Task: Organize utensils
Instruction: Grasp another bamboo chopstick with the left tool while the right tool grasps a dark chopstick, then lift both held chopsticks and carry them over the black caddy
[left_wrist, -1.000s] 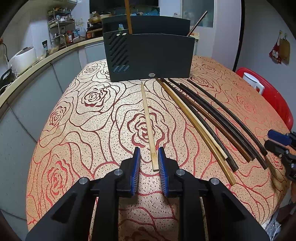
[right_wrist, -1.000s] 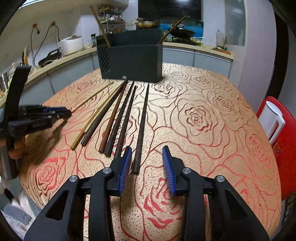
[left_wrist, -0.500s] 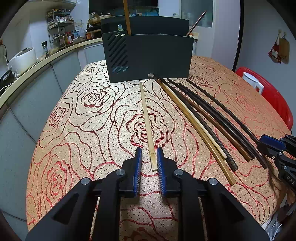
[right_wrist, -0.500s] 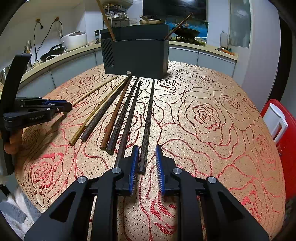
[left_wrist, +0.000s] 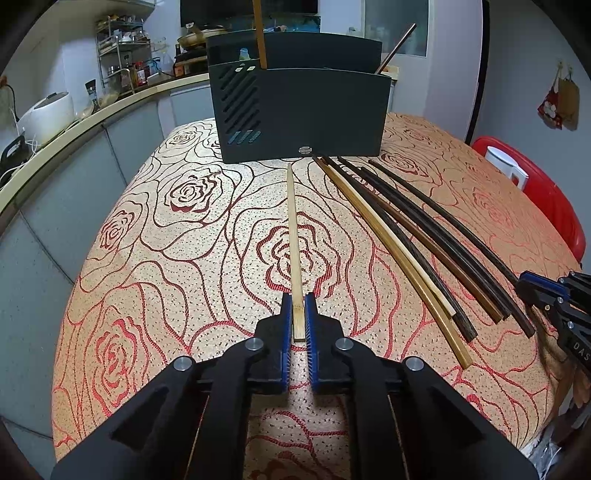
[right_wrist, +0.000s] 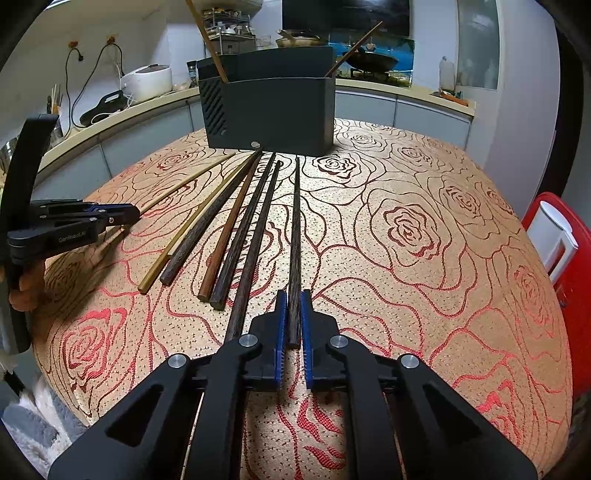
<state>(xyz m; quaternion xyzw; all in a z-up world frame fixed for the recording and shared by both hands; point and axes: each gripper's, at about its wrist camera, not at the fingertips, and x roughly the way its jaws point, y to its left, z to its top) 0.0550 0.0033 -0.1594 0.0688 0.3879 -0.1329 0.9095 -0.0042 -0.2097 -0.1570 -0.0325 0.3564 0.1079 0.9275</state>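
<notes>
**A:** So we've got the left gripper (left_wrist: 299, 314) clamped on the near end of the pale bamboo chopstick (left_wrist: 293, 236), jaws just finished closing on it. It's lying flat on the rose tablecloth (left_wrist: 155, 258), off on its own.

**B:** Same on our other side: right gripper (right_wrist: 291, 317) just pinched shut on the dark chopstick (right_wrist: 296, 236), the rightmost of the row. Both sticks point at the black holder (right_wrist: 273, 110) at the far edge.

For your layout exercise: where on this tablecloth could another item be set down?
Bare cloth lies left of the pale chopstick, and right of the darkest chopstick toward the red chair. Between them, below the black holder, chopsticks crowd.
</notes>
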